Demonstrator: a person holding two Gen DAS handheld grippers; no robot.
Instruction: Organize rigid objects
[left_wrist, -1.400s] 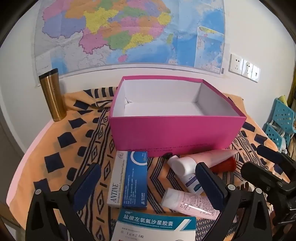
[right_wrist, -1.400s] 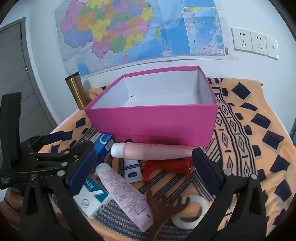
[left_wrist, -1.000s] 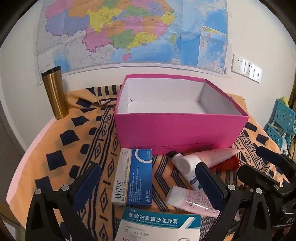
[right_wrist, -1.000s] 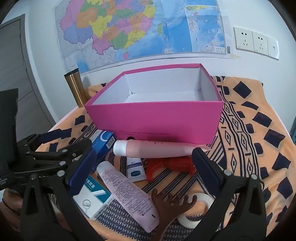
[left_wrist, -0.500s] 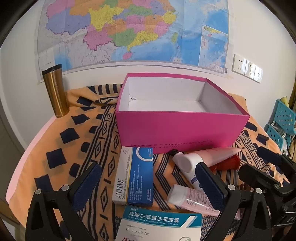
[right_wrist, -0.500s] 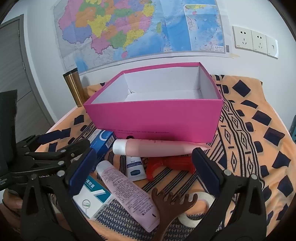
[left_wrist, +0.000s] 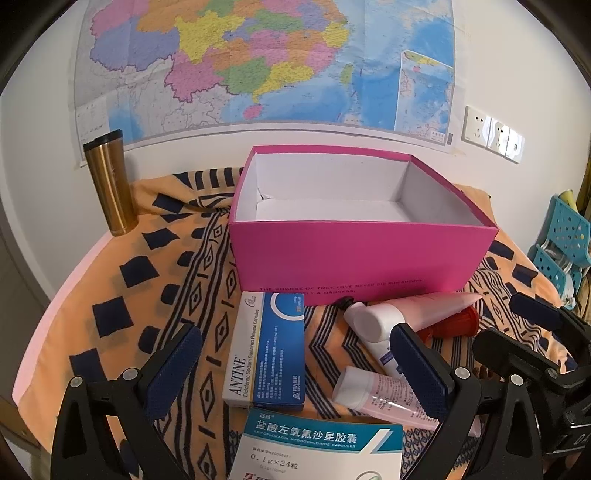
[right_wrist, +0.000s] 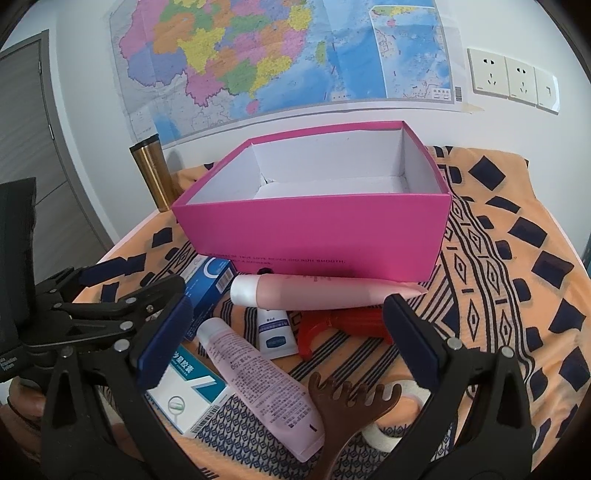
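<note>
An empty pink box (left_wrist: 362, 258) (right_wrist: 314, 236) stands open on the patterned cloth. In front of it lie a blue ANTINE carton (left_wrist: 269, 350), a white and teal medicine carton (left_wrist: 317, 450), a long pink tube (right_wrist: 325, 293), a small white tube (right_wrist: 275, 332), a pale pink tube (right_wrist: 258, 373), a red plastic piece (right_wrist: 343, 325), a brown wooden comb (right_wrist: 351, 406) and a white tape roll (right_wrist: 391, 432). My left gripper (left_wrist: 294, 333) hovers open over the cartons. Over the tubes, my right gripper (right_wrist: 288, 304) is open and holds nothing.
A gold tumbler (left_wrist: 110, 188) stands at the back left by the wall. A map and wall sockets (right_wrist: 513, 79) are behind the box. A blue plastic rack (left_wrist: 565, 236) sits off the table's right edge. A grey door (right_wrist: 22, 129) is at far left.
Both views have drifted slightly, so the grippers shifted a little. Both stay open, and nothing on the cloth has moved.
</note>
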